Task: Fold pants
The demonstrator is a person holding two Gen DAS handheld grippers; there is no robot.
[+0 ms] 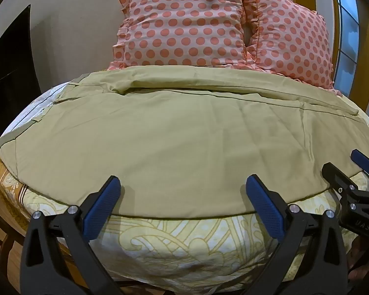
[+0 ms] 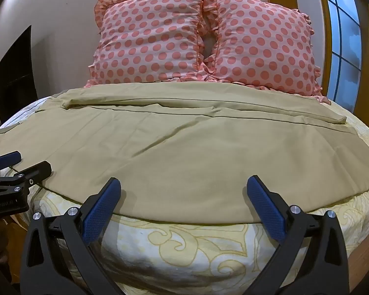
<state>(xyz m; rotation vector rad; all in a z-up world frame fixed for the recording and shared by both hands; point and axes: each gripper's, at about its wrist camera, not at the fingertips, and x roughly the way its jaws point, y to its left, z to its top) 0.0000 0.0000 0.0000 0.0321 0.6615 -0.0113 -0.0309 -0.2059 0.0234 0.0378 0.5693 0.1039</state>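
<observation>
Pants [image 1: 160,147] flat on patterned bedsheet [image 1: 184,245] | polka-dot pillows [image 1: 184,24] by wall | left tool [image 1: 183,188], right tool [image 2: 183,188] both spread wide

My left gripper [image 1: 183,184] is level, jaws spread wide, nothing between the blue pads [image 1: 102,209]. My right gripper [image 2: 183,184] is in the same pose, jaws wide, pads [image 2: 265,209] bare. Both point forward, side by side, near each other.

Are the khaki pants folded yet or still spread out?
Spread out: the khaki pants lie flat across the bed, both legs visible side by side.
</observation>
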